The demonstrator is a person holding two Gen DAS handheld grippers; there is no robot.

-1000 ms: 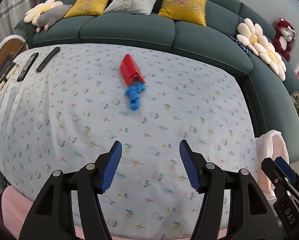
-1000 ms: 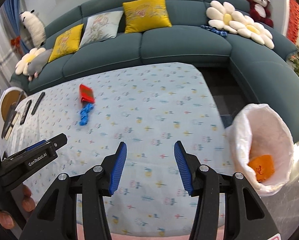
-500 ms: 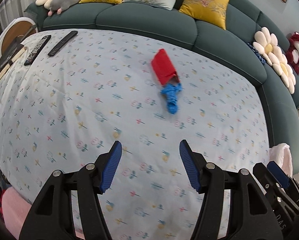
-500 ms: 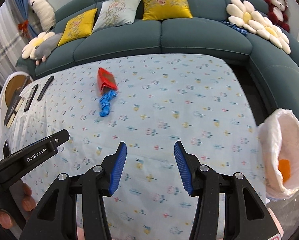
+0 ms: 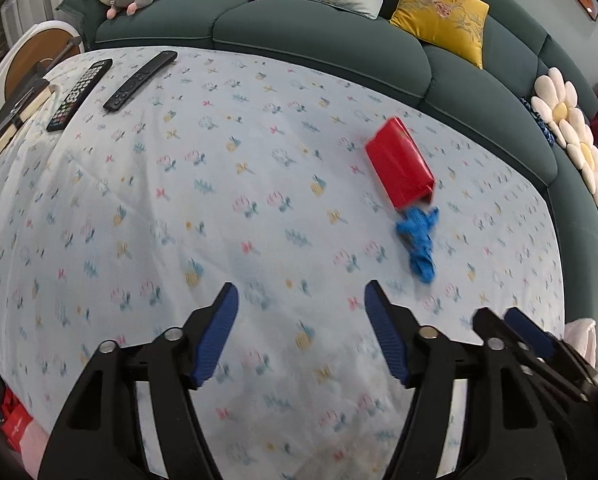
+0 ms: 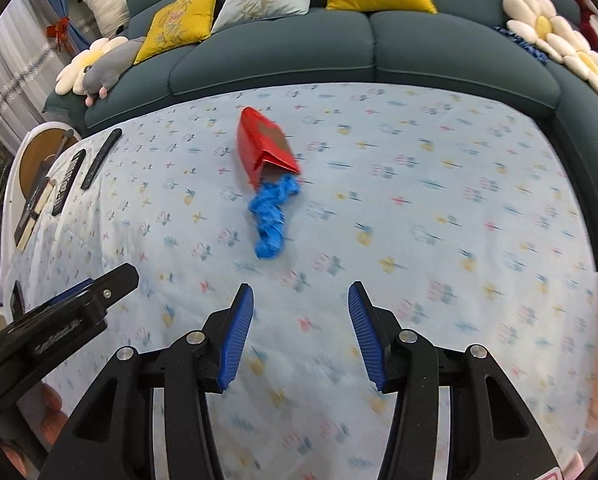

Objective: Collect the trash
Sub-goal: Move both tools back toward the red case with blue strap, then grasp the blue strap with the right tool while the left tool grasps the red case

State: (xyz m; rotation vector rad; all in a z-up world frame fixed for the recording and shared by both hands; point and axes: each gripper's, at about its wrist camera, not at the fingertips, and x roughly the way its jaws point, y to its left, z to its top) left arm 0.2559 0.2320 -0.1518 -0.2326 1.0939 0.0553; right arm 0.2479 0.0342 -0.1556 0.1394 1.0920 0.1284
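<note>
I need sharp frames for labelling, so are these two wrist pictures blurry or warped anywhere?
Left wrist view: red box and blue crumpled trash slightly smeared, tablecloth bulging from fisheye. Right wrist view: cloth print streaked near the edges; right tongs stay crisp.

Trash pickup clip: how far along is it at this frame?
Done: nothing that these views show. In hand: nothing. The left gripper is opening with nothing between its fingers, and the right gripper is open and empty above the flowered tablecloth. Left: the red box and the blue crumpled scrap at its mouth both lie on the cloth, untouched.
</note>
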